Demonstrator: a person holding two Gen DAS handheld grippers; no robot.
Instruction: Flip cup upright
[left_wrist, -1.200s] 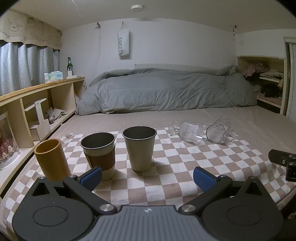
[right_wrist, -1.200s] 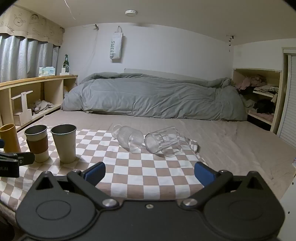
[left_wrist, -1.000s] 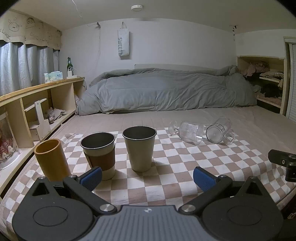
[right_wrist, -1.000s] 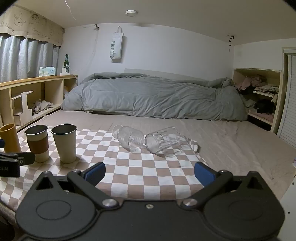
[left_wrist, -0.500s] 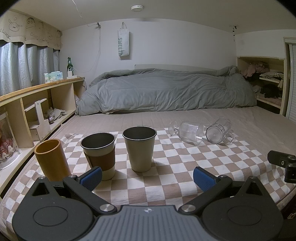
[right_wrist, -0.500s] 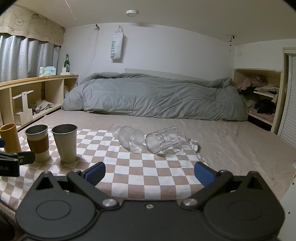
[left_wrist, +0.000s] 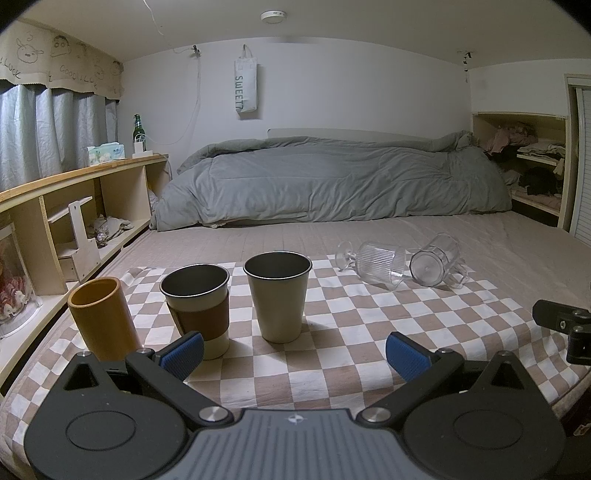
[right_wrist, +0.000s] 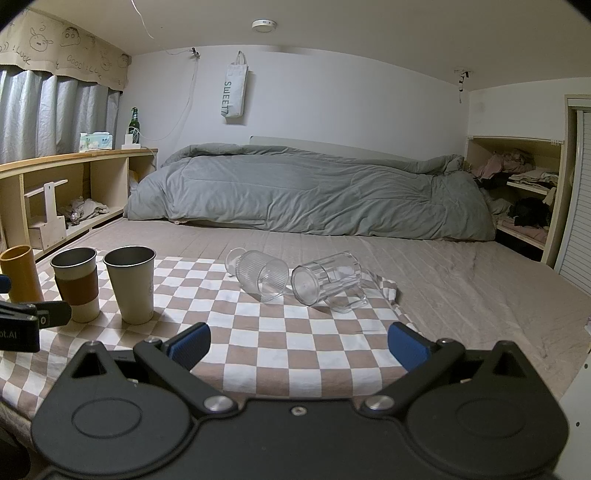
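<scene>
The left gripper (left_wrist: 294, 355) hangs low in its frame with blue-padded fingers (left_wrist: 183, 353) spread wide and empty. The right gripper (right_wrist: 298, 345) is likewise wide open, holding nothing. Just beyond both lies a checked cloth (left_wrist: 354, 325) on the bed (right_wrist: 461, 280).

In the right wrist view, two clear cups lie on their sides at mid-frame: a ribbed glass (right_wrist: 263, 275) and, beside it to the right, a mug (right_wrist: 327, 282); they look to be touching, though the clear walls make it hard to tell.

At left of that frame three cups stand upright in a row: steel cup (right_wrist: 131, 284), sleeved cup (right_wrist: 77, 284), tan cup (right_wrist: 21, 273).
</scene>
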